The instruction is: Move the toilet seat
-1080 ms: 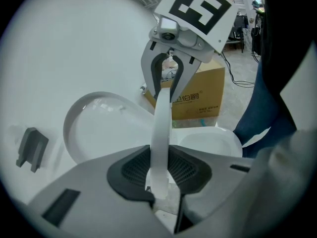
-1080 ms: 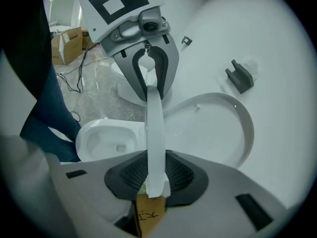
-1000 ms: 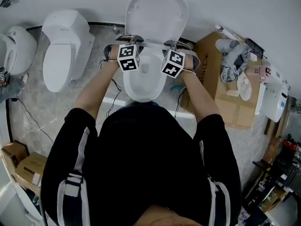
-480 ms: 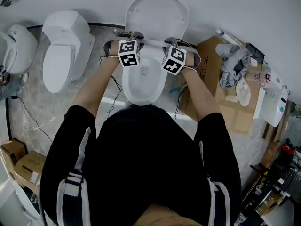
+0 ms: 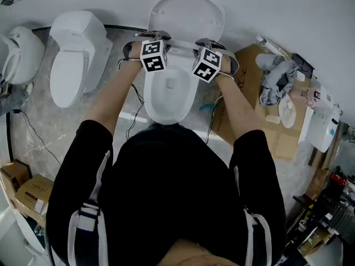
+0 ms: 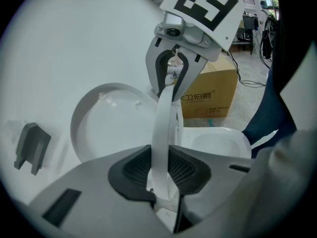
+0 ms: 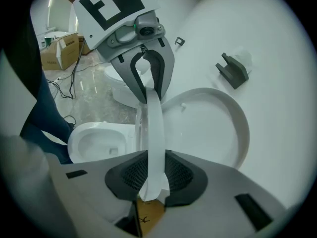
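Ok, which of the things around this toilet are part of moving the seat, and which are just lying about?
In the job: seat, gripped by left tongs and right tongs; lid, raised; bowl.

Lying about: spare toilet; cardboard box; grey cloth; small box.

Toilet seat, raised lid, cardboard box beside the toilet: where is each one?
toilet seat (image 6: 162,128), left gripper view, on its thin rim seen edge-on.
lid (image 5: 186,15), head view, middle of its underside.
cardboard box (image 5: 260,129), head view, bare top face.
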{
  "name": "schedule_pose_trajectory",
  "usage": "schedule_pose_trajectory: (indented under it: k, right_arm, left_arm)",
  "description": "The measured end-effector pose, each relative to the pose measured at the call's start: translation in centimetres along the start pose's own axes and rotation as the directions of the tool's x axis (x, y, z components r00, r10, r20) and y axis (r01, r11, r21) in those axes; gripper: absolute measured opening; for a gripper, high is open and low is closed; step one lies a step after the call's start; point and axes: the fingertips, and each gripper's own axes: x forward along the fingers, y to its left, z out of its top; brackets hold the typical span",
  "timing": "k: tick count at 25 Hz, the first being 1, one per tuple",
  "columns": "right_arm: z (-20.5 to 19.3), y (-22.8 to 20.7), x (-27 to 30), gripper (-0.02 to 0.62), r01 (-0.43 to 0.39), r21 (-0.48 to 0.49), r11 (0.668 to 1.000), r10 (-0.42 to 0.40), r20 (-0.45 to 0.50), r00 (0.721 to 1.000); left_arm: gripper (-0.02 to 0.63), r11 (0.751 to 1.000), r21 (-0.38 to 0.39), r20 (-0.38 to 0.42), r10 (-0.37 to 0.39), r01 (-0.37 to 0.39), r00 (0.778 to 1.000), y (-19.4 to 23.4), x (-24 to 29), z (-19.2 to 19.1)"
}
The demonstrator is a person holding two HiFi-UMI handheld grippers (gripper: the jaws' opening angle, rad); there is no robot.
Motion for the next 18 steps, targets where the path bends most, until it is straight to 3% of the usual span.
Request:
schedule_pose_trajectory:
  k: [18]
  right_arm:
    - [-0.2, -5.4, 2.4, 0.095, -0.009, 0.029, 1.0, 0.009, 0.007, 1.0]
  left_arm:
    - [0.083, 0.999, -0.048, -0.022, -0.024, 0.023, 0.999, 5.2, 2.7, 0.1]
